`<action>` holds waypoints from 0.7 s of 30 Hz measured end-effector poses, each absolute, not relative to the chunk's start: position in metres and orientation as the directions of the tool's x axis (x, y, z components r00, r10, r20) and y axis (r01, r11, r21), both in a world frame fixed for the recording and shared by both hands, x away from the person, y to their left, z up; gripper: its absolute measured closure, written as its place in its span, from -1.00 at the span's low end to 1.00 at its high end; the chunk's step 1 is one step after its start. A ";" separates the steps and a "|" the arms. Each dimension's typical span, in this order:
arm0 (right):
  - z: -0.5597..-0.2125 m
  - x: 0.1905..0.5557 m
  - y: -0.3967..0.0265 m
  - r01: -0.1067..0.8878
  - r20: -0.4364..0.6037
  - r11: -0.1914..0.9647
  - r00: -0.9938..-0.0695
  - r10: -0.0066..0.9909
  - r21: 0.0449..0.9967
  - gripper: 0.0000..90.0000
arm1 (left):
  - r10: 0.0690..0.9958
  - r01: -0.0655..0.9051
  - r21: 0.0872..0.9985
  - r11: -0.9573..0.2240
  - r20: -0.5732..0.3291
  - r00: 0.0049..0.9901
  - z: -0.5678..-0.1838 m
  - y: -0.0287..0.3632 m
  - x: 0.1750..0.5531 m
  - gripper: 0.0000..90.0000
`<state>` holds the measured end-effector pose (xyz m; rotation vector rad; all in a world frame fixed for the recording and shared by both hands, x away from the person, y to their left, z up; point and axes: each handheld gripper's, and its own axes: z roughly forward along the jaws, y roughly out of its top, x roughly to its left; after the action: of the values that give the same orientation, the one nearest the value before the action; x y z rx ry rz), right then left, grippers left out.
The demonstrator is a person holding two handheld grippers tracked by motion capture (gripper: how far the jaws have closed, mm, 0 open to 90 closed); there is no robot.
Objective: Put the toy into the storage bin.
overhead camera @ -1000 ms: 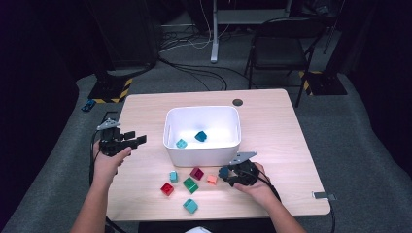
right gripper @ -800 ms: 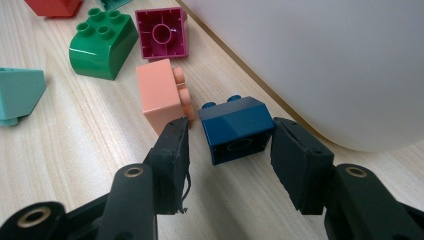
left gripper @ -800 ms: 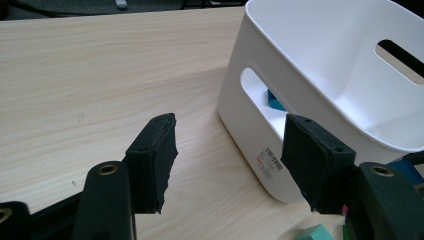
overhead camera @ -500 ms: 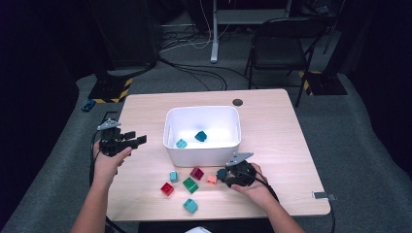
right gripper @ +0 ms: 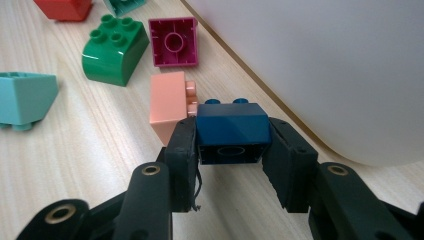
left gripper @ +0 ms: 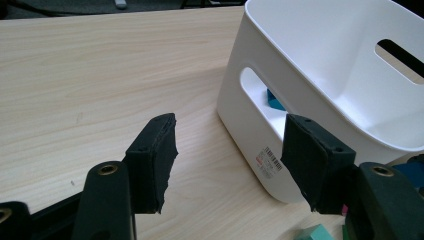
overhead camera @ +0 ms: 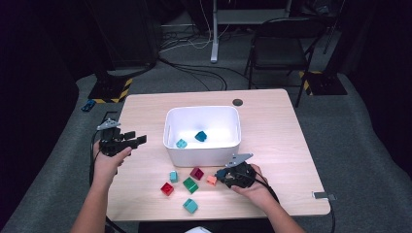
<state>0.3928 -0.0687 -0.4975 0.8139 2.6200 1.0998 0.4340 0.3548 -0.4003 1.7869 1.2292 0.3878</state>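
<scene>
Since the earlier high view, the right claw has been closing its jaws, and they now press on both sides of a dark blue brick. That brick sits low in the centre of the right gripper view, studs pointing away from the camera, still resting on the bench. A peach brick lies just beside it, toward the left of that frame, near enough to be nudged.

What matters for the coming move is that the white bin stands immediately beyond the held brick: its wall rises at the upper right of the right gripper view. I judge the brick must go up and over that rim.

At the left of the high view, the left claw hovers with jaws apart and empty, facing the bin's handle slot.
</scene>
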 end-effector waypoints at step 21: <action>-0.428 0.378 -0.061 0.327 0.032 0.578 -0.887 0.460 0.748 0.30 | 0.863 0.574 0.814 -0.093 -0.222 0.454 -0.400 0.357 0.434 -0.15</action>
<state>0.3781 -0.0608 -0.4281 0.6641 2.6399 1.1998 0.4343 0.3567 -0.4002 1.7817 1.2284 0.3933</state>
